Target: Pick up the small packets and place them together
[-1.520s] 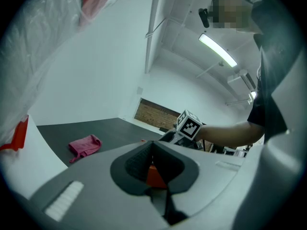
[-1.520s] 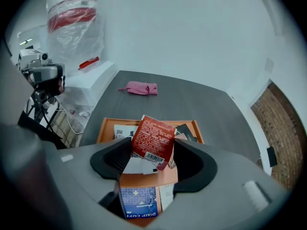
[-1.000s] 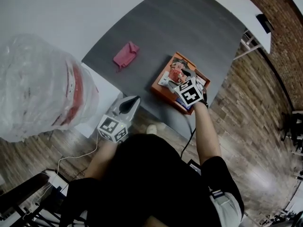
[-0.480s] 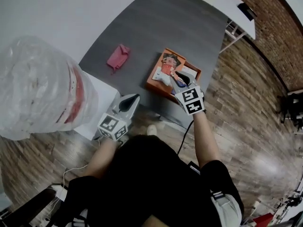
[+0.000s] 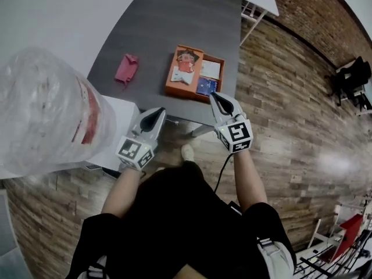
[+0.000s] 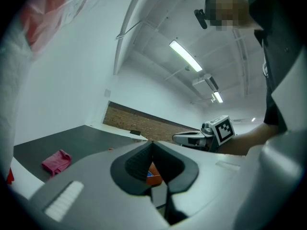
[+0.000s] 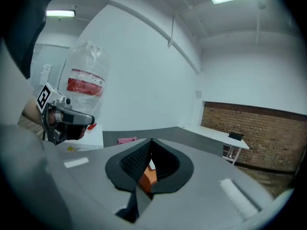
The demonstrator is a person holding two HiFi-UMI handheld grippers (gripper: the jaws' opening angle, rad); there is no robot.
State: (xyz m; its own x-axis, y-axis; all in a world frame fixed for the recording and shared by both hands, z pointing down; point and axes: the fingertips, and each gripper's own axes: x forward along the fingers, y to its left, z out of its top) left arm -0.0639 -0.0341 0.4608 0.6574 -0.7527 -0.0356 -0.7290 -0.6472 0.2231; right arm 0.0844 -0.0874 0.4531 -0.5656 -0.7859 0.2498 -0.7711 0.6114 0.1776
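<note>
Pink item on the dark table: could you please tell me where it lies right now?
In the head view, the pink item lies on the dark table, left of the orange tray and apart from it, near the table's left edge.

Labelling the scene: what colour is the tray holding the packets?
Orange; the tray shows best in the head view.

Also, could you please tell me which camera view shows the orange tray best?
The head view: the whole orange tray shows from above, packets inside, on the dark table. The left gripper view shows only an orange sliver past its jaws; the right gripper view, another sliver.
</note>
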